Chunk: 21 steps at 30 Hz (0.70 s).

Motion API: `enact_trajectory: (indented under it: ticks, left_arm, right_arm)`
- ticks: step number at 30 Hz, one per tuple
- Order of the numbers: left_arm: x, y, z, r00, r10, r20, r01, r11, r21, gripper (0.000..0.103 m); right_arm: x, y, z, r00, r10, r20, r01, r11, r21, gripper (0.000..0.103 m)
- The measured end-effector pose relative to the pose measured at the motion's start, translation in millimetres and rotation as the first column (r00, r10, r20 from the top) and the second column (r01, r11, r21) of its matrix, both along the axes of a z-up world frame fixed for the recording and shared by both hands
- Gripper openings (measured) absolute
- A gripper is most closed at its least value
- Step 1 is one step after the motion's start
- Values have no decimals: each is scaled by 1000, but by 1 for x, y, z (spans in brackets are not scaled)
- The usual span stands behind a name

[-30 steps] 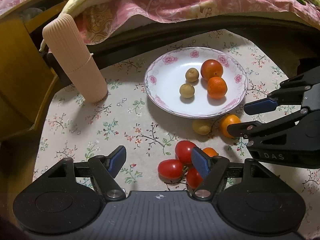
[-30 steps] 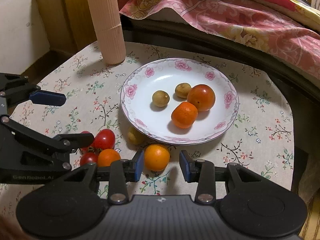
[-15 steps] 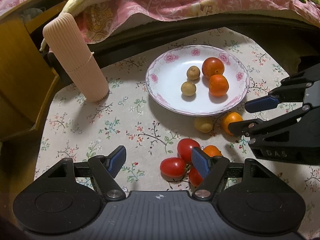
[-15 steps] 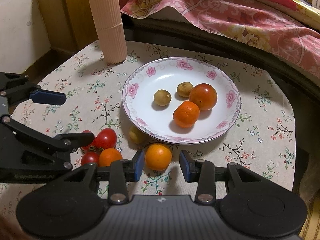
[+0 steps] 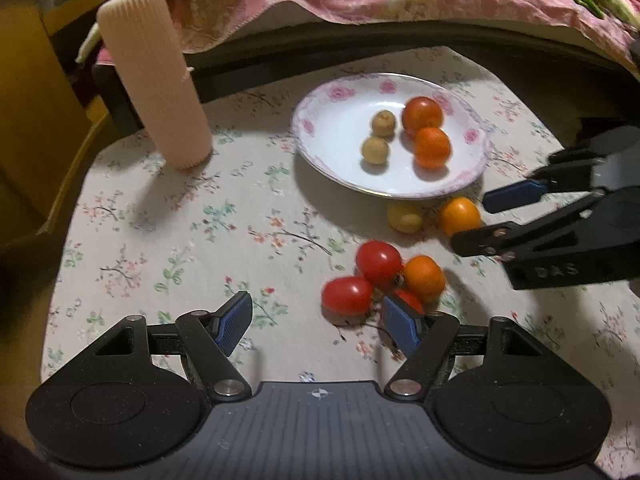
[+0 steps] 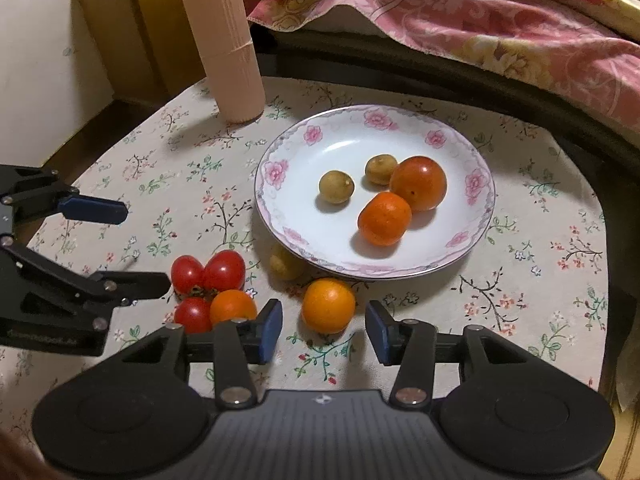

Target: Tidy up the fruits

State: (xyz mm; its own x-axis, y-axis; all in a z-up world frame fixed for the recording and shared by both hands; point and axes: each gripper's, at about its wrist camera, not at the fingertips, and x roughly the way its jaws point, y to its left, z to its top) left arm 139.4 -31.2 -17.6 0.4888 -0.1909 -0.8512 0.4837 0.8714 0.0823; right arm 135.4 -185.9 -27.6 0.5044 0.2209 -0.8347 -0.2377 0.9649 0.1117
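A floral-rimmed white plate (image 6: 280,172) (image 5: 332,120) holds two small yellow-brown fruits (image 6: 336,187), a red-orange tomato (image 6: 418,183) and a mandarin (image 6: 384,219). On the cloth before it lie a loose mandarin (image 6: 328,306) (image 5: 459,216), a small yellow fruit (image 6: 285,266) (image 5: 405,218), and a cluster of red tomatoes (image 6: 224,270) (image 5: 378,260) with one orange fruit (image 6: 233,307) (image 5: 424,278). My right gripper (image 6: 324,330) (image 5: 488,218) is opening; the loose mandarin sits just ahead between its tips, untouched. My left gripper (image 5: 318,322) (image 6: 120,244) stands open and empty, its right finger beside the cluster.
A tall ribbed pink cylinder (image 5: 154,76) (image 6: 224,40) stands at the table's back left. A dark bed frame with a pink quilt (image 6: 500,28) runs behind the table. Yellow wooden furniture (image 5: 28,92) is on the left. The flowered tablecloth (image 5: 160,240) is bare left of the fruit.
The right gripper's jaws have spread wider around the loose mandarin. The left gripper has tilted slightly, so the tomato cluster shows farther ahead of its right finger.
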Motion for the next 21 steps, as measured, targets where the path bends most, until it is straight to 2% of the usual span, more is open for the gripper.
enact_trajectory:
  ticks: [8, 11, 13, 21]
  left_arm:
    - [-15, -10, -7, 994, -98, -36, 96, 994, -59, 78]
    - [-13, -15, -12, 994, -95, -47, 92, 993, -68, 66]
    - [-9, -17, -15, 994, -80, -71, 74, 993, -89, 54]
    - [-4, -26, -22, 996, -43, -84, 34, 995, -98, 48]
  right_arm:
    - [0, 10, -8, 999, 47, -21, -47, 999, -18, 49]
    - [1, 5, -7, 999, 28, -24, -28, 1000, -10, 49]
    - [1, 1, -6, 1000, 14, -22, -14, 1000, -15, 49]
    - [2, -9, -4, 1000, -3, -17, 2, 1000, -21, 49]
